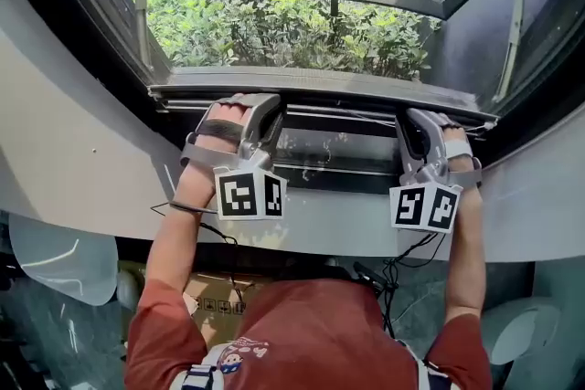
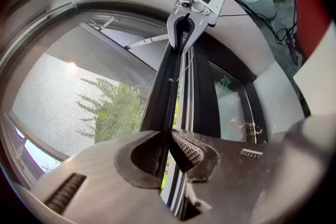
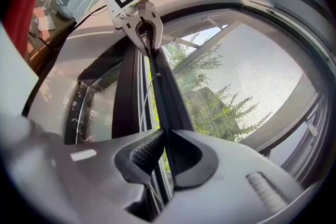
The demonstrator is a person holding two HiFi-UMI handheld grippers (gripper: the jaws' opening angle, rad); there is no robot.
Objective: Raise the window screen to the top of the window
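Left fingers: my left gripper pinches narrow on the screen bar edge, just above the sill.
Right fingers: my right gripper pinches the same bar.
Room: open window frame high above the sill.

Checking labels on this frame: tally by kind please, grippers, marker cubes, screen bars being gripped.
grippers: 2 (left gripper, right gripper)
marker cubes: 2 (left marker cube, right marker cube)
screen bar: 1, clamped by both grippers
total: 5
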